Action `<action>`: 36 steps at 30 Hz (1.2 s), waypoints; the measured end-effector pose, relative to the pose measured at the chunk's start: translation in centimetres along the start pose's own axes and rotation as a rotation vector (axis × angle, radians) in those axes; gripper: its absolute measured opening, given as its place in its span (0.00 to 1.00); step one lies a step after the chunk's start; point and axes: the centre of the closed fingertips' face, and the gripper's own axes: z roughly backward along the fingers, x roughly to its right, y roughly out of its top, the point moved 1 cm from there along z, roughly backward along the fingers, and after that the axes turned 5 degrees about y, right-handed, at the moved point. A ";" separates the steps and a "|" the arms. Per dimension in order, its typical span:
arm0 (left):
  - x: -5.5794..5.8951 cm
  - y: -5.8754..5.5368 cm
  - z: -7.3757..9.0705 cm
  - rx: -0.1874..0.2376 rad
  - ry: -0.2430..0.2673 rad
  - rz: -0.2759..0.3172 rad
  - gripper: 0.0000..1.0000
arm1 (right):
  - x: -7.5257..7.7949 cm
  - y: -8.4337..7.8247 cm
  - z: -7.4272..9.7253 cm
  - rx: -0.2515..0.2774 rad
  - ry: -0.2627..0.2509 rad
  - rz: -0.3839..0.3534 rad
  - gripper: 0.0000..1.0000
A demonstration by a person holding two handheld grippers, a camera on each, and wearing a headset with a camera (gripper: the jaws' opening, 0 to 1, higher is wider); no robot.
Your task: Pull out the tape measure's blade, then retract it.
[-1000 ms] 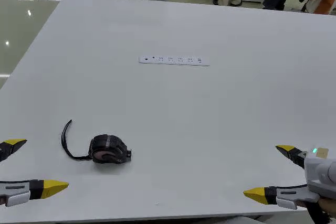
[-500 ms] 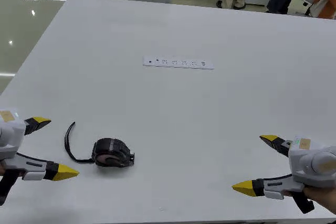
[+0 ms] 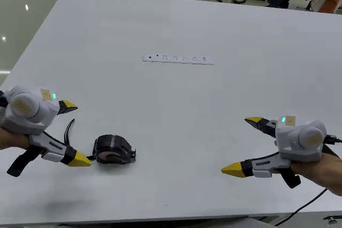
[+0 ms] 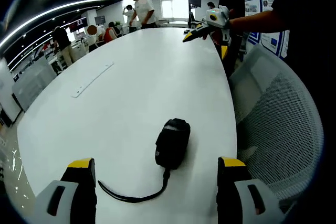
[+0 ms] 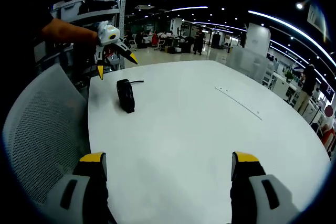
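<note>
In the head view the white table [image 3: 224, 94] runs wide and bare. Its near edge crosses the bottom of the frame, its left edge slants up toward the upper left beside a glossy floor [image 3: 21, 20], and a flat power strip [image 3: 178, 59] lies at upper centre, well apart from everything else. The tape measure [image 3: 113, 149] sits at lower left, near the front edge, with its black strap [image 3: 68, 128] curling off to the left. The left gripper [image 3: 76, 132] stands at the left with its jaws spread wide. Its lower yellow tip is just beside the case's left side (contact cannot be made out) and its upper tip is above the strap. The right gripper [image 3: 241, 145], also spread and holding nothing, hovers at lower right, well apart from the case, with open tabletop between.

Half a second earlier the left gripper sat lower and farther left, with a clear gap to the case. The right one was lower in the frame. The case keeps its place relative to the strip.

In the left gripper view the tape measure [image 4: 172, 142] lies centred just ahead of the parted tips, with the strap [image 4: 131, 196] looping between them. The table edge curves down the right, next to a mesh chair [image 4: 283, 124].

In the right gripper view the case [image 5: 125, 95] lies at upper left, far beyond the open tips, near the table's left edge.
</note>
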 end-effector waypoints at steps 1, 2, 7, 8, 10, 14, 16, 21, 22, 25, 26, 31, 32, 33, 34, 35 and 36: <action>0.1 0.1 -0.1 -0.004 -0.008 -0.014 0.93 | 0.0 0.1 -0.1 0.000 0.004 0.002 1.00; 0.2 0.4 -0.3 -0.005 -0.018 -0.021 0.93 | 0.0 0.3 -0.2 0.005 0.015 0.000 1.00; 0.2 0.5 -1.1 -0.048 -0.051 -0.072 0.88 | 0.0 0.6 -1.2 0.003 0.050 0.013 1.00; 0.2 0.5 -1.3 -0.052 -0.054 -0.074 0.87 | 0.0 0.7 -1.4 0.005 0.055 0.018 1.00; 0.4 0.5 -1.7 -0.073 -0.074 -0.090 0.86 | -0.1 0.9 -1.8 0.004 0.069 0.025 1.00; 0.8 0.8 -2.8 -0.094 -0.110 -0.117 0.80 | -0.4 1.7 -3.1 0.014 0.095 0.036 1.00; 1.0 0.8 -3.2 -0.110 -0.123 -0.128 0.76 | -0.5 2.0 -3.7 0.011 0.104 0.043 1.00; 1.9 0.7 -4.7 -0.151 -0.162 -0.170 0.70 | -1.1 2.9 -5.4 0.013 0.136 0.059 1.00; 2.1 0.5 -5.0 -0.166 -0.168 -0.193 0.69 | -1.3 3.2 -5.7 0.016 0.142 0.066 1.00; 2.3 -0.1 -5.8 -0.198 -0.177 -0.227 0.66 | -1.6 3.7 -6.4 0.022 0.153 0.073 1.00; 2.6 -0.1 -5.9 -0.202 -0.184 -0.231 0.66 | -1.7 3.8 -6.5 0.023 0.156 0.073 1.00; 2.8 0.2 -6.6 -0.209 -0.190 -0.245 0.64 | -2.0 4.0 -7.3 0.022 0.173 0.078 1.00; 2.8 0.3 -6.7 -0.208 -0.188 -0.247 0.62 | -2.0 4.1 -7.5 0.021 0.175 0.078 1.00; 2.8 0.3 -6.7 -0.209 -0.188 -0.251 0.61 | -2.0 4.1 -7.6 0.021 0.176 0.079 1.00; 2.8 0.3 -6.8 -0.210 -0.187 -0.256 0.60 | -2.1 4.3 -7.8 0.022 0.180 0.080 1.00; 2.8 0.3 -6.9 -0.212 -0.185 -0.258 0.59 | -2.1 4.4 -7.9 0.024 0.182 0.082 1.00; 2.8 0.3 -6.9 -0.214 -0.186 -0.261 0.58 | -2.2 4.5 -8.0 0.026 0.182 0.086 1.00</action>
